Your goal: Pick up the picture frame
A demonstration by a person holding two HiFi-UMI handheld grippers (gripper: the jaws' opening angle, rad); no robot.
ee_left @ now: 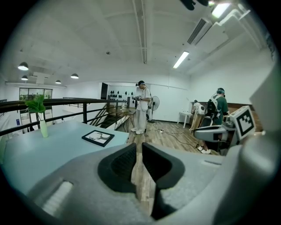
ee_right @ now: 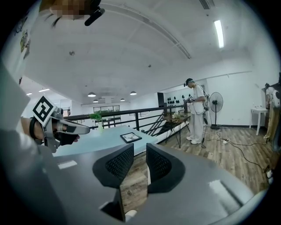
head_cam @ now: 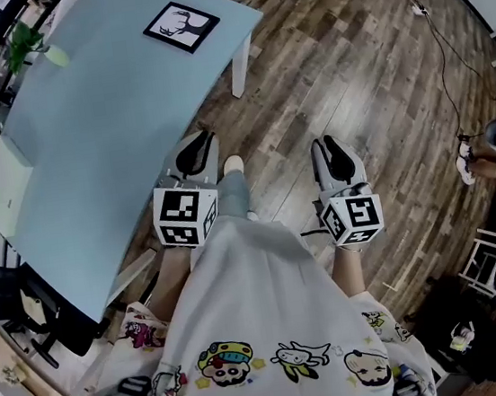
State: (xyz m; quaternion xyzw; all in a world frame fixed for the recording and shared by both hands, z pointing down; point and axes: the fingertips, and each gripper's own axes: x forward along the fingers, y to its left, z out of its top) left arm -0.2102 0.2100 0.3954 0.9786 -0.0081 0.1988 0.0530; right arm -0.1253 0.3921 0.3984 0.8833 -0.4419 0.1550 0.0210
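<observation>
Left gripper [head_cam: 196,150], right gripper [head_cam: 333,156] held narrowly parted, empty, beside table [head_cam: 111,120]: picture frame [head_cam: 181,26] not yet reached, well apart.

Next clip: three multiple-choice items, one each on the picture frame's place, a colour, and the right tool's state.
1. Where does the picture frame lie? A) on a chair B) on the table, near a far corner C) on a shelf
2. What colour is the table? A) red B) black C) light blue
3. How do the right tool's jaws stand? A) slightly apart, empty B) clamped on the frame C) clamped on a cup
1 B: the frame lies flat by the table's corner. 2 C: the head view shows pale blue. 3 A: only floor shows between them.
</observation>
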